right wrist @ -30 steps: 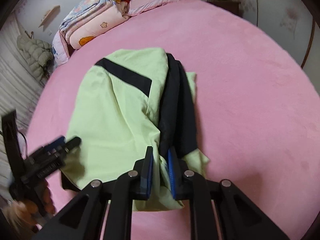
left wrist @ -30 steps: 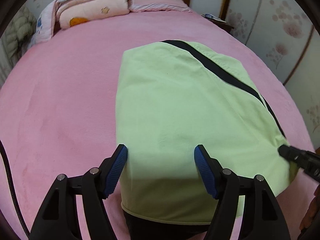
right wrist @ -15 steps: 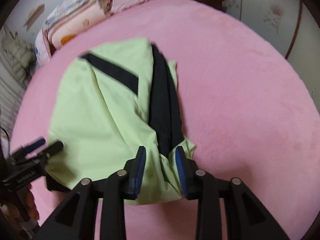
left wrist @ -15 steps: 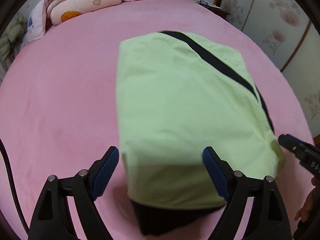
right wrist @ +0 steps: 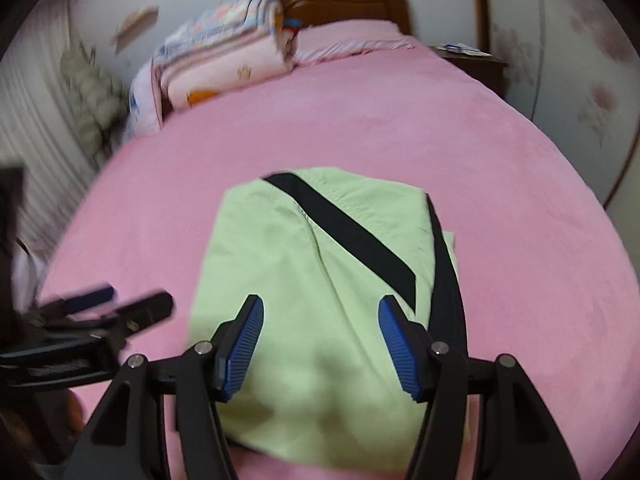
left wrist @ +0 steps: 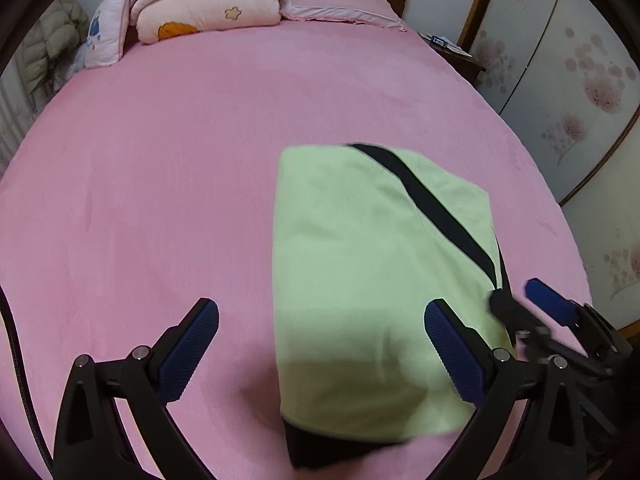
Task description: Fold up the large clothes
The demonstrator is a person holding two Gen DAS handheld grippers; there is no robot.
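- The green garment (left wrist: 360, 280) lay folded into a compact rectangle on the pink bed (left wrist: 160, 180), with a black stripe (left wrist: 432, 204) running diagonally across its top and dark fabric peeking out at the near edge.
- Its long axis ran away from the person toward the headboard, so both grippers were looking straight down its length from the near short end.
- The left gripper (left wrist: 322, 318) was released, and its jaws had just been opening to about as wide as they go. The bundle's left edge fell between the fingers, but the pads weren't touching cloth.
- The right gripper (right wrist: 320, 316) was also let go, with its jaws just opening partway. It hung over the near half of the garment with green cloth showing between the fingers, nothing pinched.
- From the right wrist view the left gripper sat off the garment's left side over bare bed; from the left wrist view the right gripper was at the bundle's right edge.
- My guess: this fold was basically done. If another fold is coming, it'd go along that long axis, near end to far end, and the right gripper looked better centred for it.
- A folded quilt (left wrist: 204, 4) and a pillow (left wrist: 340, 4) sat well apart at the head of the bed.
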